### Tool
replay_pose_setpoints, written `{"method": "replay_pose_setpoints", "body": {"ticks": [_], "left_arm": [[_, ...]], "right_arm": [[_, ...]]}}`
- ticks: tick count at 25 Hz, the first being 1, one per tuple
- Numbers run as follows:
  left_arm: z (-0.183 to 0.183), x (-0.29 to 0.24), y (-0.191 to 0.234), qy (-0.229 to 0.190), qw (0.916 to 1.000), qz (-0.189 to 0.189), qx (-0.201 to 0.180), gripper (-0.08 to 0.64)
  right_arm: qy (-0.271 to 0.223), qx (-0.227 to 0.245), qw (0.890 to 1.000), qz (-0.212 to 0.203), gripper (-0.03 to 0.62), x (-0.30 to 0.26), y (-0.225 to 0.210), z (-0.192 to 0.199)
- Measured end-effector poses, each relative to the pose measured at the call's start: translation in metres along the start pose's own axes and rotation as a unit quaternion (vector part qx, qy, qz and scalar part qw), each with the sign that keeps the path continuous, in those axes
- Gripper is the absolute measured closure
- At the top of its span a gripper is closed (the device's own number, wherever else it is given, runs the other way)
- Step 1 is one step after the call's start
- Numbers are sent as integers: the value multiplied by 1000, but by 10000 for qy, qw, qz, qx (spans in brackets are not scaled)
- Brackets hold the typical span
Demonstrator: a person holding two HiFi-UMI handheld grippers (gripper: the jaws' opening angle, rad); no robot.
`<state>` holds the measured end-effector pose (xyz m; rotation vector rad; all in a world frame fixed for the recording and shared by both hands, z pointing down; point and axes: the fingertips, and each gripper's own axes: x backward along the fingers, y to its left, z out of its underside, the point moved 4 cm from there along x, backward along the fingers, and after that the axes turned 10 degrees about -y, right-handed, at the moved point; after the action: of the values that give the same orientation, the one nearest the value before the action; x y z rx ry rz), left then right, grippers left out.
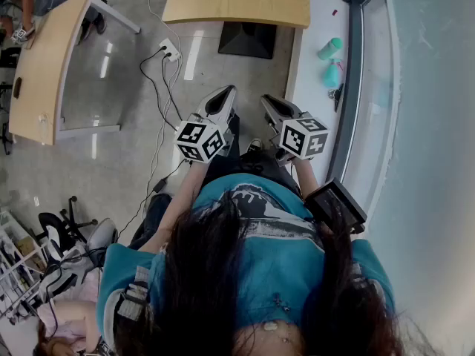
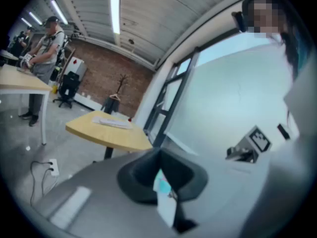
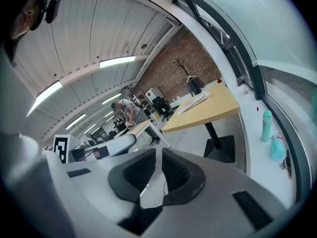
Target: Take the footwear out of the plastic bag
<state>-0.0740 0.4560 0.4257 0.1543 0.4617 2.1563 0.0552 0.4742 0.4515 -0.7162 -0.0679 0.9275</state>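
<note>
No footwear and no plastic bag show in any view. In the head view I hold both grippers out in front of my body, above the grey floor. My left gripper [image 1: 225,95] points away from me and its dark pads meet in the left gripper view [image 2: 159,168], with nothing held. My right gripper [image 1: 269,102] is beside it, a hand's width to the right. In the right gripper view [image 3: 159,168] a narrow slit separates its ribbed pads, and nothing is between them. Each gripper's marker cube shows in the other's view.
A wooden table [image 1: 237,2] on a black base [image 1: 247,39] stands ahead. A second table [image 1: 44,65] is at the left. A power strip [image 1: 169,49] with cables lies on the floor. Two teal bottles [image 1: 329,48] stand on the white ledge [image 1: 313,87] by the glass wall at the right.
</note>
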Motion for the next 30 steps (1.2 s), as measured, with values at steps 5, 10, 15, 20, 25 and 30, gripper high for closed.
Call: {"method": "replay_pose_setpoints", "body": {"ticks": [5,10,15,20,25,30], "left_arm": [[-5,-21,15,-32,9998,172,-33,555],[-13,-58,43,-59,9995,305,-47,555],[-50,-111,97,-188,9994,289,-70,555],[-87,-153,163,-190,9994,284,18,555],[-113,-196,217,-110,9987,495,29,555],[-126,-235,254,-47,9976,670,134,555]], "right_arm": [[-42,48,10000,54,545,-22,-8,-11],[-6,186,9996,214,545,-54,-30,-33],[48,159,9996,248,545,-119,-47,-74],[135,148,9994,289,543,-197,-48,-106],[92,65,9984,548,545,-259,-59,-129],[65,27,9967,807,545,-295,-73,-147]]}}
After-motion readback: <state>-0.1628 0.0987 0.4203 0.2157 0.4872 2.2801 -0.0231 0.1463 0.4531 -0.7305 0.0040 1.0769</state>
